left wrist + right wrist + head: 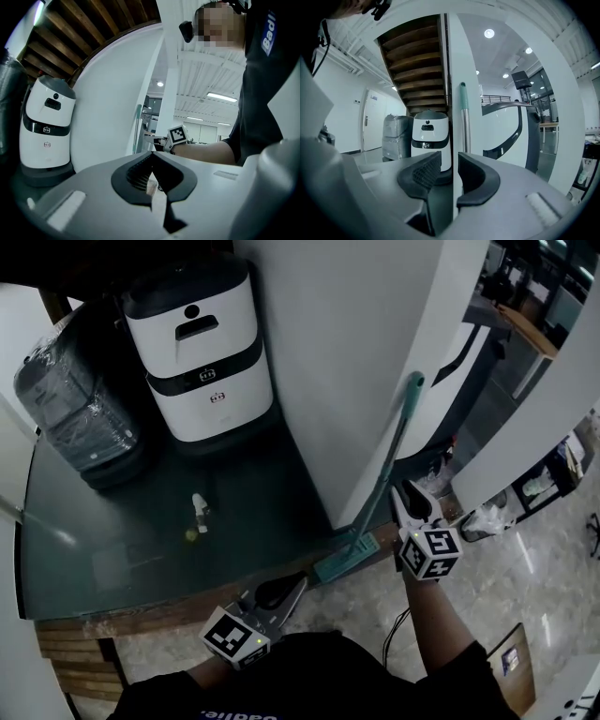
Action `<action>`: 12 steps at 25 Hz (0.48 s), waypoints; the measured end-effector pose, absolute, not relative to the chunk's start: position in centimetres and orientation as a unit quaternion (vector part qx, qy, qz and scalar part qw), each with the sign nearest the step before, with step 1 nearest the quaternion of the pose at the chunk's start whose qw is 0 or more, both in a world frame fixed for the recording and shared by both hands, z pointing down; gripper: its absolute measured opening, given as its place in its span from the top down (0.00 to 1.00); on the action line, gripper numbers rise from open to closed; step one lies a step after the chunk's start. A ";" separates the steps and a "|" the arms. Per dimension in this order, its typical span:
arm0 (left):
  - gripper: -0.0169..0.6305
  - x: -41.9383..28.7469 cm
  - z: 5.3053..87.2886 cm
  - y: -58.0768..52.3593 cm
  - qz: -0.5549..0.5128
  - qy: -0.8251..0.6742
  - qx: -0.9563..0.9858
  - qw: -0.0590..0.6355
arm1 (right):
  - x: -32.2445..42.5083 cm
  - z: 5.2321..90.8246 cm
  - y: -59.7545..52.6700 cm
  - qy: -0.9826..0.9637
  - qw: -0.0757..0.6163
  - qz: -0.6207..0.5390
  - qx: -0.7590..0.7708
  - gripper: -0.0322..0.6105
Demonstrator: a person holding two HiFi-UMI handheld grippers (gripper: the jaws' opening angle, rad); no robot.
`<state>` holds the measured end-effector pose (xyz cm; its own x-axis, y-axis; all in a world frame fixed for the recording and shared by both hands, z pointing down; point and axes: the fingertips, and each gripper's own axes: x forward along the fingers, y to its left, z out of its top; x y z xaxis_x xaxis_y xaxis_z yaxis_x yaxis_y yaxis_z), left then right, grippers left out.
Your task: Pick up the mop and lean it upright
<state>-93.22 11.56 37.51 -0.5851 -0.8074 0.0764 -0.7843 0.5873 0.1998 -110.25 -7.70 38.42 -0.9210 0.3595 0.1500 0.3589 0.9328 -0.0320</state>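
Against the white wall (337,352) the mop (387,465) leans upright, right gripper (449,157) parted beside it, left gripper (152,154) closed, empty.

mop (389,460) upright against pillar (347,352); machine (202,362) left of pillar; wrapped bundle (80,418) further left.

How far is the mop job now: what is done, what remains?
Done: the mop stands upright, handle leaning on the white wall. In hand: nothing; the right gripper is open beside the handle, the left gripper shut and empty. Left: probably only drawing the grippers back.
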 end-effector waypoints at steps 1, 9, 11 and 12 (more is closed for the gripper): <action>0.94 -93.2 37.8 11.9 -0.072 -0.889 0.444 0.084 | -111.0 38.5 -7.8 -0.980 0.079 -0.001 -0.182 0.77; 0.94 -93.3 37.8 13.5 -0.083 -0.899 0.421 0.085 | -115.8 38.8 -8.8 -0.982 0.089 -0.018 -0.163 0.76; 0.94 -93.3 37.4 14.2 -0.086 -0.902 0.416 0.077 | -116.7 38.8 -8.7 -0.982 0.094 -0.025 -0.163 0.75; 0.94 -93.2 37.2 14.4 -0.087 -0.903 0.415 0.072 | -117.2 38.8 -8.6 -0.982 0.096 -0.028 -0.162 0.74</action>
